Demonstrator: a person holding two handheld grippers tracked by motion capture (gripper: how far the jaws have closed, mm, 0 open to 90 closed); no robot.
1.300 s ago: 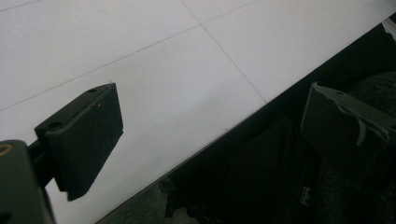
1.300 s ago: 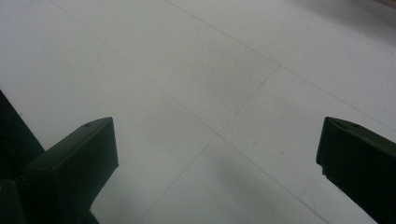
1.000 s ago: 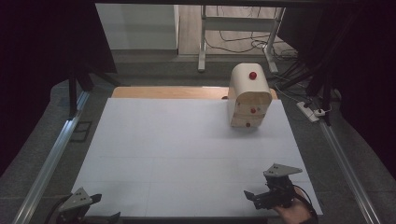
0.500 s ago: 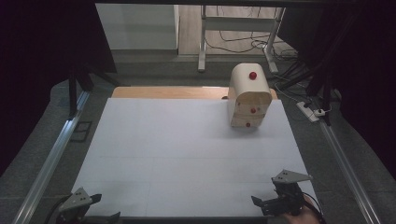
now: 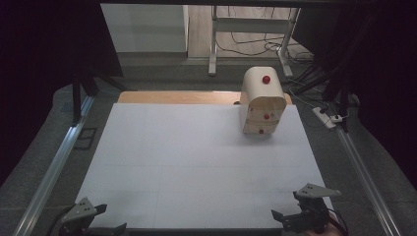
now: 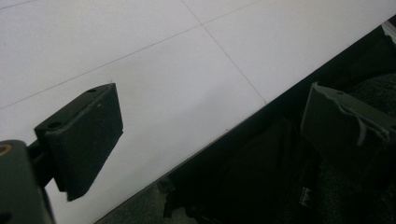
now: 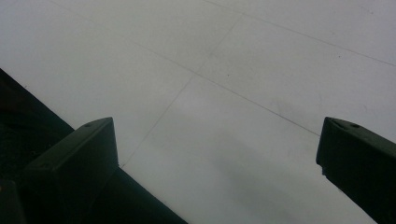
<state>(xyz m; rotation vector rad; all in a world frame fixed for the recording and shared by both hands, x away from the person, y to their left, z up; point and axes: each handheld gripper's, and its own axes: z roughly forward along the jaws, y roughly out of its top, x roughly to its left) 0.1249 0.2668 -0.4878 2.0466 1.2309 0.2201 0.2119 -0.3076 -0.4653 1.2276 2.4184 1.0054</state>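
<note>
A small rounded wooden cabinet (image 5: 263, 105) with red knobs stands at the back right of the white table top (image 5: 196, 152). My left gripper (image 5: 112, 219) rests at the near left corner. In the left gripper view its jaws stand wide apart, so the left gripper (image 6: 215, 121) is open with nothing between them, straddling the table's front edge. My right gripper (image 5: 286, 205) sits at the near right corner, a hand just behind it. In the right gripper view the right gripper (image 7: 219, 154) is open and empty over the white surface.
Metal rails (image 5: 54, 167) run along both sides of the table. A power strip (image 5: 328, 118) and cables lie on the floor at the far right. A metal stand (image 5: 248, 29) is behind the table.
My right gripper has drawn back toward the near edge and slightly right. The left gripper has stayed put.
</note>
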